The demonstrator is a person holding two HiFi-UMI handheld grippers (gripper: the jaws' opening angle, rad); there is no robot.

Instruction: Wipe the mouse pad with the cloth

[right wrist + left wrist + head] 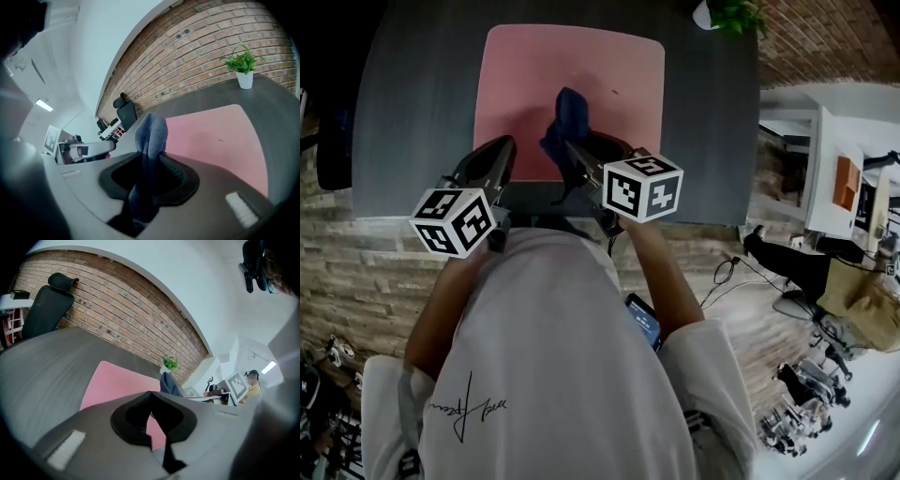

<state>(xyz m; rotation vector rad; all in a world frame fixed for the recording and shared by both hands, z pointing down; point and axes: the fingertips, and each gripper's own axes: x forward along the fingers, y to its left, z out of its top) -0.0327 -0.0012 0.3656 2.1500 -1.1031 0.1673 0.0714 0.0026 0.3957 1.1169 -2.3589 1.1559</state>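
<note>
— While the right tongs (149, 157) were clamped on the cloth (151, 133), was it wiping?
— Seemingly not: it stood bunched at frame centre, over the pad (534, 75). The left tongs (151, 394) were together, empty. Wiping looked unfinished.

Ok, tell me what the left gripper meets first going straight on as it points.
Probably the pink mouse pad, lying just beyond the left gripper; the cloth hangs slightly right of that line. Depth is unclear.
</note>
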